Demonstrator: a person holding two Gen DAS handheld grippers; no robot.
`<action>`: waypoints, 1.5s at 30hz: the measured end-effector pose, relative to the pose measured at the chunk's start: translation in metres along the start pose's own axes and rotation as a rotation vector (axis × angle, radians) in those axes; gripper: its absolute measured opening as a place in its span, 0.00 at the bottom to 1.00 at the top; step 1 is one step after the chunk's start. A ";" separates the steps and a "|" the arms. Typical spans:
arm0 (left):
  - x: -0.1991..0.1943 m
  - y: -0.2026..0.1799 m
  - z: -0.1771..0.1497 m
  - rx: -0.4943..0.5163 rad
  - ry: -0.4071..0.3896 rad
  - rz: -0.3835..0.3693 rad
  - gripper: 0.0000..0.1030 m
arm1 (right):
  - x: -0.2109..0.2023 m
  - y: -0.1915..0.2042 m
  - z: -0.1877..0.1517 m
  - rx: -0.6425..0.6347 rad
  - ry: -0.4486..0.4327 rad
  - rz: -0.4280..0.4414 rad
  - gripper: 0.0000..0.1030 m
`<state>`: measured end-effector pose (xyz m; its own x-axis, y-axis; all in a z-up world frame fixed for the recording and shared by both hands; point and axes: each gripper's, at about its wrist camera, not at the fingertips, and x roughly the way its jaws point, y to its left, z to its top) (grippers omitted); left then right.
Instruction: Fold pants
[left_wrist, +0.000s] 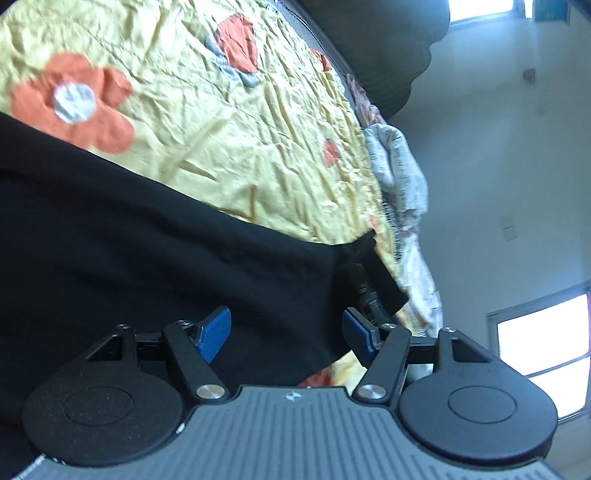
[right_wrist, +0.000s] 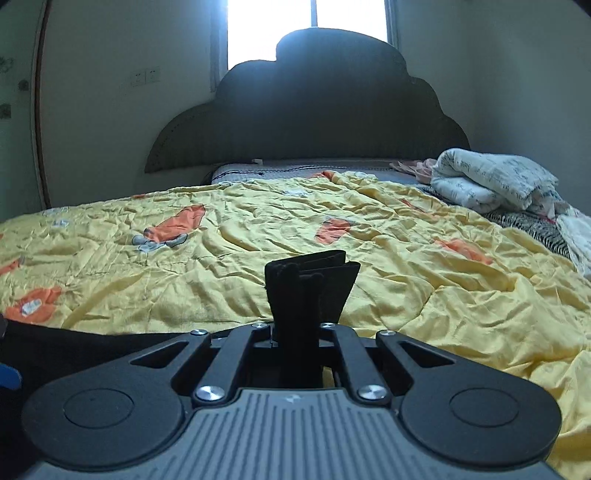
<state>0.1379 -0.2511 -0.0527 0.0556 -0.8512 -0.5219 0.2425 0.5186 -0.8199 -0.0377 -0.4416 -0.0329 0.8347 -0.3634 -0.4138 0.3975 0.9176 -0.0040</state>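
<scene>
The black pants (left_wrist: 147, 258) lie spread over the yellow flowered bedspread (left_wrist: 229, 122) and fill the left wrist view's lower left. My left gripper (left_wrist: 286, 328) hangs over them, its blue pads (left_wrist: 216, 332) wide apart and pressing on nothing. At the cloth's right corner my right gripper (left_wrist: 364, 291) pinches the edge. In the right wrist view the right gripper (right_wrist: 297, 317) is shut on a bunched fold of the pants (right_wrist: 314, 280) that sticks up past the jaws. More black cloth (right_wrist: 74, 343) trails off to the lower left.
A dark scalloped headboard (right_wrist: 314, 122) stands at the far end of the bed under a bright window (right_wrist: 310, 22). A folded white blanket (right_wrist: 491, 181) and other linens sit at the bed's far right. Wrinkled bedspread (right_wrist: 424, 280) stretches ahead.
</scene>
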 end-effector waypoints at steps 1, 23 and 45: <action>0.002 0.001 0.002 -0.025 0.002 -0.029 0.66 | -0.004 0.008 0.000 -0.041 -0.006 0.004 0.05; 0.023 0.021 0.017 -0.191 -0.049 -0.066 0.41 | -0.062 0.115 -0.019 -0.348 -0.056 0.190 0.06; -0.050 0.006 -0.017 0.370 -0.239 0.367 0.07 | -0.075 0.191 -0.035 -0.431 -0.049 0.306 0.06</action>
<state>0.1203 -0.2036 -0.0354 0.4075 -0.6376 -0.6538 0.4867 0.7574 -0.4352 -0.0373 -0.2337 -0.0342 0.9087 -0.0663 -0.4121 -0.0513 0.9621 -0.2678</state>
